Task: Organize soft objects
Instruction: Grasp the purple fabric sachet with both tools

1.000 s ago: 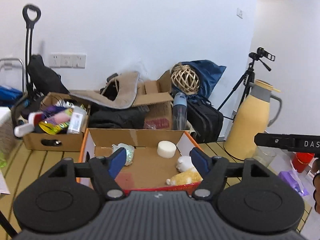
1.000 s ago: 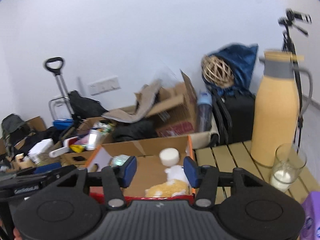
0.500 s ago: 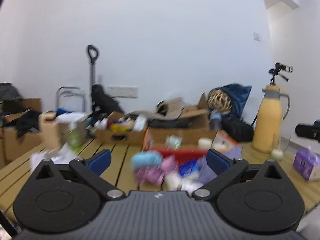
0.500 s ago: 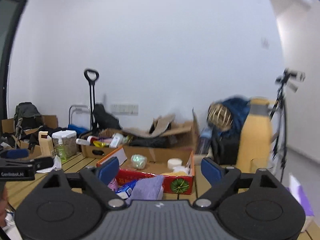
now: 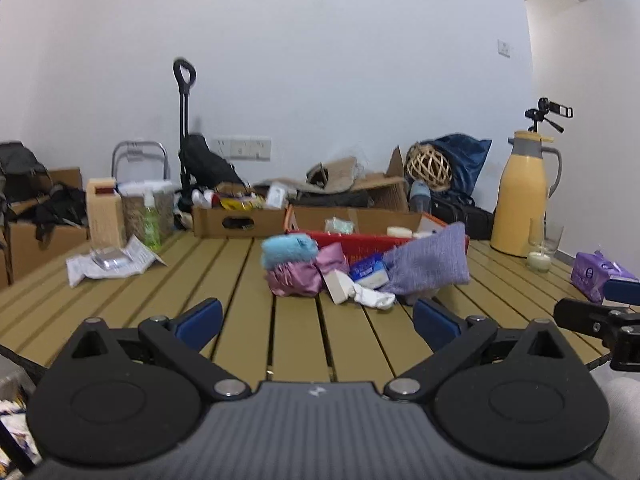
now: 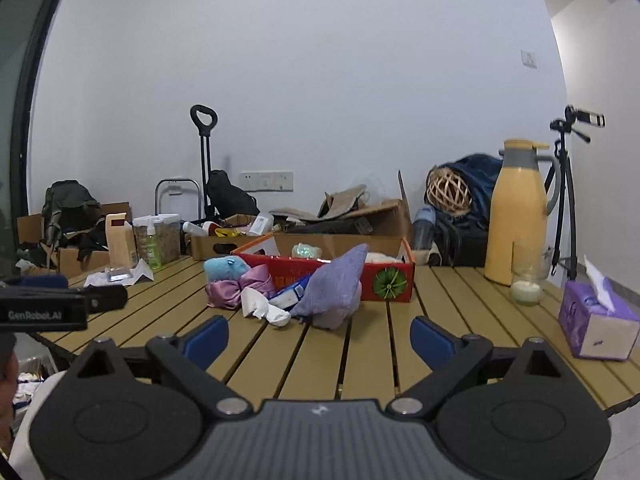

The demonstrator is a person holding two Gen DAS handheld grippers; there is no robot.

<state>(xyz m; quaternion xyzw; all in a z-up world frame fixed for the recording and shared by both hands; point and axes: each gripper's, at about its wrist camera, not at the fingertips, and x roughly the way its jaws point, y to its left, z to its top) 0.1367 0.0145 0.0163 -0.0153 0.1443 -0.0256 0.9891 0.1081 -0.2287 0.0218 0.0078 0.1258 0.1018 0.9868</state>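
A heap of soft things lies on the slatted wooden table (image 5: 248, 292), in front of a red cardboard box (image 6: 384, 280). In it are a blue plush (image 5: 290, 250), a pink satin cloth (image 5: 300, 276), a purple knitted pouch (image 5: 430, 264) and a white sock (image 5: 370, 298). The box (image 5: 360, 242) holds a few pale items. My left gripper (image 5: 318, 320) hovers open and empty over the table's near side, short of the heap. My right gripper (image 6: 319, 336) is beside it, its jaws opening with nothing between them. The pouch (image 6: 340, 284) is nearest to it.
A yellow thermos jug (image 5: 524, 200) and a glass with a candle (image 5: 540, 252) stand at the back right. A purple tissue box (image 6: 596, 320) sits near the right edge. Crumpled paper (image 5: 108, 260) lies on the left. Cardboard boxes and bags crowd the far side.
Both grippers have drawn back from above the box to the table's near side and sunk lower. Their jaws have spread wider. The heap of soft things has come into view.
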